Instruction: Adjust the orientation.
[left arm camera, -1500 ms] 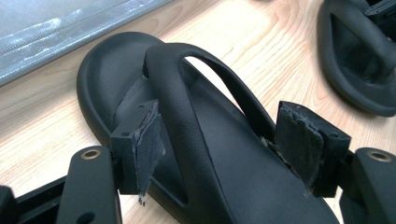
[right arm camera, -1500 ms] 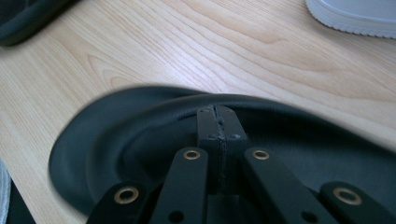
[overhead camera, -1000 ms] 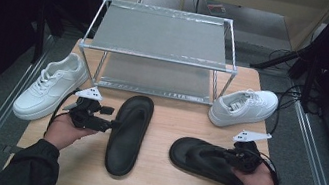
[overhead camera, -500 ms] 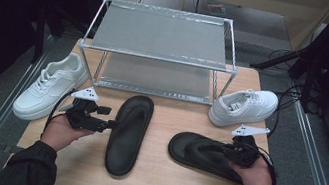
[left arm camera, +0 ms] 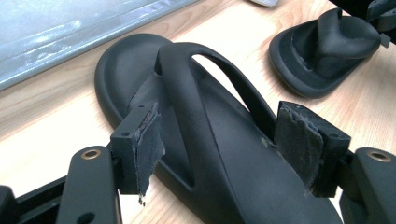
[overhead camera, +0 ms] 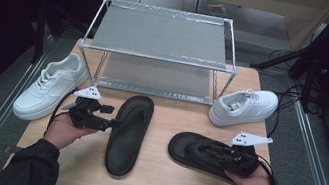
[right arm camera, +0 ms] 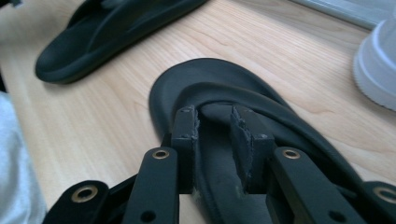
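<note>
My high view looks forward and down over the whole table [overhead camera: 149, 171], while my left gripper view sits close over the left flip-flop [left arm camera: 210, 154] and my right gripper view close over the right flip-flop [right arm camera: 224, 93], each catching the other's sandal farther off.

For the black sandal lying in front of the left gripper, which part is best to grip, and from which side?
Probably the strap of the sandal. It arches clear of the footbed, leaving a gap for one pad to slip under. The sandal lies flat, sole down, toe toward the rack, so coming in level from its left side, where the left gripper stands open astride it, suits best.
</note>
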{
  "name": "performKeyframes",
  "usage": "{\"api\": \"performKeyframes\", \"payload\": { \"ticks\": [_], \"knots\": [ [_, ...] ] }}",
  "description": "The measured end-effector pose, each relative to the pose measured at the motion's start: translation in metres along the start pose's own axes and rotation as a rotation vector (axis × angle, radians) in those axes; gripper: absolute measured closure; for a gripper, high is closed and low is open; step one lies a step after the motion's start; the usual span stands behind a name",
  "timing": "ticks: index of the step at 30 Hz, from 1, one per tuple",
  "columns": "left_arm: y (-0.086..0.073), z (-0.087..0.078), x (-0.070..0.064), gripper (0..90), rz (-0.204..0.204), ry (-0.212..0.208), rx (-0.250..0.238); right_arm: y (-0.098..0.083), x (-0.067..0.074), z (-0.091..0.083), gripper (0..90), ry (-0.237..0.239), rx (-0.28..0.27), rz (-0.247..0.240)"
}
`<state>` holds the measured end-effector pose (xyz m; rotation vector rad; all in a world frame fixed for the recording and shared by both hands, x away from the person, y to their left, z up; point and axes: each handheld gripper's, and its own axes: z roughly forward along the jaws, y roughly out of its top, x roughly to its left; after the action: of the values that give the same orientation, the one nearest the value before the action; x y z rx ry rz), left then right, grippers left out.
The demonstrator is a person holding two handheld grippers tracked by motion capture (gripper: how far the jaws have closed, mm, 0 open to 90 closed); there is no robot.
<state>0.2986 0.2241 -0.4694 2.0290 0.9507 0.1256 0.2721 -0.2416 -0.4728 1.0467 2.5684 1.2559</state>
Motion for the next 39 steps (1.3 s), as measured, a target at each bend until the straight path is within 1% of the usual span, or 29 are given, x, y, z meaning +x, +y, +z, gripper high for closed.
{"api": "performKeyframes", "payload": {
  "ticks": [2,5,10,11,12,15,18,19,21,23,26,27,28,29,30,31,34,35,36,39],
  "knots": [
    [0.002,0.004,0.000,32.0,0.003,-0.009,0.005,-0.003,0.001,0.001,70.2,0.013,0.006,0.000],
    [0.004,0.006,-0.001,31.9,0.007,-0.012,0.009,-0.006,0.000,0.004,69.2,0.022,0.016,0.002],
    [0.005,0.007,-0.001,32.0,0.008,-0.016,0.009,-0.007,-0.002,0.011,68.7,0.024,0.041,0.000],
    [0.005,0.007,-0.001,32.0,0.009,-0.016,0.010,-0.005,-0.001,0.016,68.1,0.039,0.057,-0.003],
    [0.005,0.007,-0.001,31.9,0.011,-0.015,0.011,-0.005,-0.001,0.018,68.1,0.046,0.059,-0.004],
    [0.005,0.006,-0.001,32.0,0.007,-0.016,0.008,-0.004,0.001,0.024,67.9,0.063,0.080,-0.023],
    [0.005,0.006,-0.001,31.9,0.007,-0.014,0.011,-0.004,0.004,0.031,67.9,0.072,0.120,-0.047],
    [0.005,0.006,-0.001,31.9,0.007,-0.014,0.011,-0.004,0.004,0.033,68.1,0.070,0.134,-0.062],
    [0.005,0.006,-0.001,31.9,0.013,-0.016,0.010,-0.004,0.007,0.038,70.6,0.073,0.162,-0.085],
    [0.005,0.006,-0.001,31.9,0.016,-0.016,0.008,-0.003,0.008,0.040,74.2,0.067,0.174,-0.104],
    [0.005,0.005,-0.001,32.0,0.018,-0.013,0.004,0.000,0.009,0.041,76.0,0.067,0.178,-0.100],
    [0.005,0.005,0.000,31.9,0.012,-0.011,-0.004,0.004,0.011,0.041,76.6,0.058,0.190,-0.104],
    [0.005,0.005,0.000,31.9,0.012,-0.011,-0.006,0.005,0.013,0.040,76.7,0.059,0.188,-0.101],
    [0.005,0.005,0.000,31.9,0.013,-0.011,-0.007,0.008,0.015,0.040,76.9,0.064,0.182,-0.087],
    [0.005,0.005,0.000,32.0,0.013,-0.011,-0.007,0.008,0.015,0.040,76.9,0.064,0.182,-0.087],
    [0.005,0.005,0.000,32.0,0.015,-0.010,-0.006,0.013,0.018,0.040,77.1,0.061,0.176,-0.072],
    [0.005,0.005,-0.002,32.0,0.021,-0.013,-0.006,0.020,0.020,0.043,77.5,0.069,0.164,-0.043],
    [0.005,0.005,-0.002,32.0,0.021,-0.013,-0.006,0.020,0.020,0.043,77.5,0.069,0.164,-0.043],
    [0.005,0.005,-0.002,32.0,0.022,-0.012,-0.009,0.026,0.022,0.045,77.7,0.077,0.141,-0.016],
    [0.005,0.004,-0.001,32.0,0.020,-0.014,-0.009,0.033,0.023,0.050,78.0,0.078,0.127,0.016]
  ]
}}
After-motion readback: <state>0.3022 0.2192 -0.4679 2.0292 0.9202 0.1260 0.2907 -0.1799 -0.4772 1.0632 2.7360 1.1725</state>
